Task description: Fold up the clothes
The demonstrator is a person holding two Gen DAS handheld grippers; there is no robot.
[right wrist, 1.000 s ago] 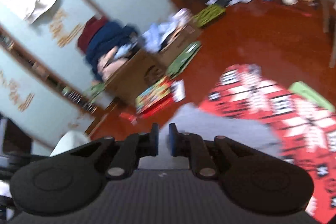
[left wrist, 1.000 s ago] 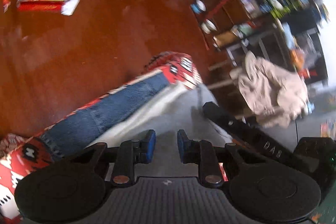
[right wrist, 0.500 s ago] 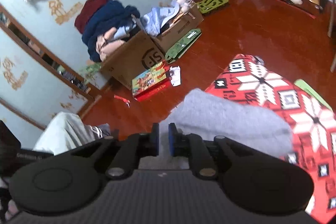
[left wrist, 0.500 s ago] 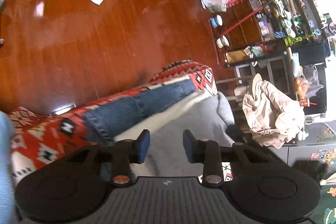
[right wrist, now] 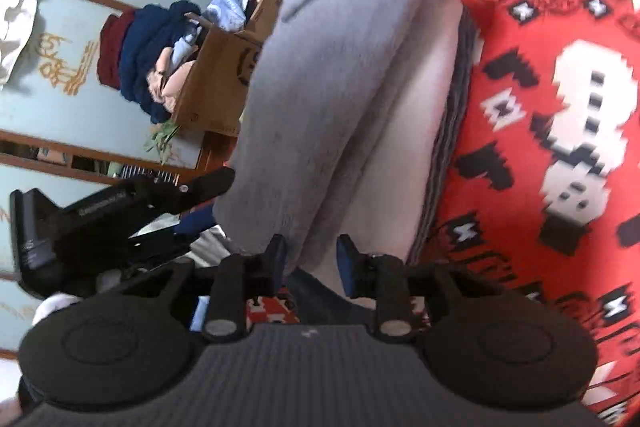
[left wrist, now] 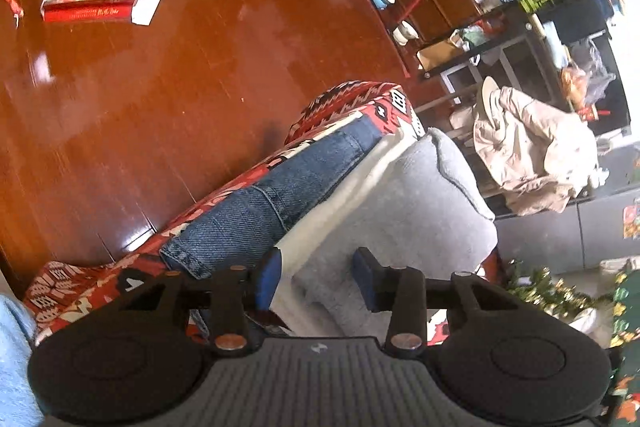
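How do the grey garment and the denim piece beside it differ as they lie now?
The grey garment is soft and fleecy, folded double with a pale lining showing; the denim piece is dark blue, stiffer, with stitched seams. The grey garment is the bulkier and lies partly over the denim piece, which sticks out as a narrow strip along one side. The grey garment sits between the fingers of the left tool; the denim piece lies beside them. Both rest on the red patterned blanket.
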